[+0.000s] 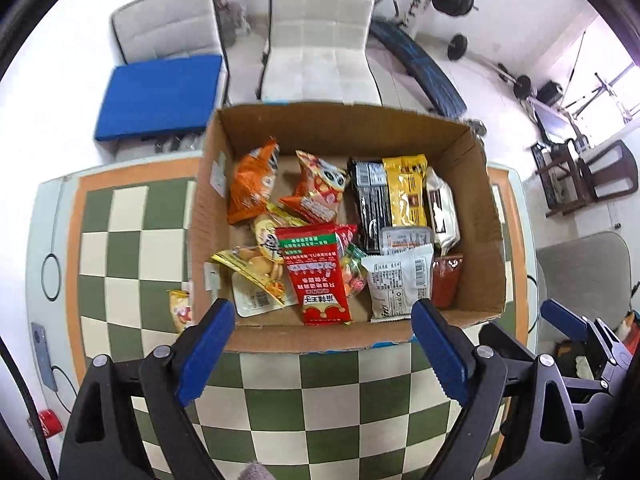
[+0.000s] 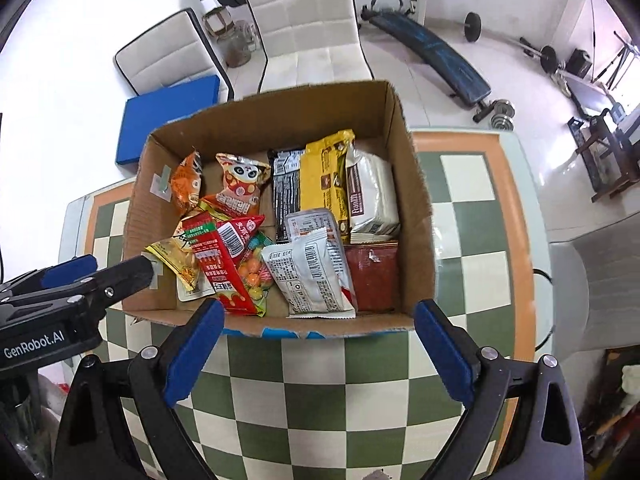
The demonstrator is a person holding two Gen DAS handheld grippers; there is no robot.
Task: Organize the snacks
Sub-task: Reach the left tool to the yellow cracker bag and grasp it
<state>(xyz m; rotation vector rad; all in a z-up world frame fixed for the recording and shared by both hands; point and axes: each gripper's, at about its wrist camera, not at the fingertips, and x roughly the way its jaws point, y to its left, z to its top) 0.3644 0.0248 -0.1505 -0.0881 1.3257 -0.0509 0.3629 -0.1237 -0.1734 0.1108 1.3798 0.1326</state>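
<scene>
Left wrist view looks steeply down into an open cardboard box (image 1: 476, 216) on a checkered surface (image 1: 132, 248), and most of the sorting appears done. Flat packs stand in a neat row along the right side: a black pack (image 1: 370, 204), a yellow pack (image 1: 406, 192) and a white pack (image 1: 442, 210), with a grey-white pouch (image 1: 400, 284) and a dark red packet (image 1: 446, 282) lying in front of them. The left half is a looser heap: an orange bag (image 1: 252, 184), a panda bag (image 1: 320, 188), a long red pack (image 1: 320, 280) and yellowish biscuit packs under it. One small snack (image 1: 179, 308) lies on the surface just outside the box's left wall, so I judge that at least this piece is left to put in, and perhaps the heap to tidy.

Both grippers hang above the near edge of the box, pointing mostly downward, clear of the contents. The left gripper (image 1: 324, 340) has its jaws spread wide with nothing between them. In the right wrist view the right gripper (image 2: 320, 340) likewise shows wide, empty jaws, with the left one beside it at the box's near left corner.
</scene>
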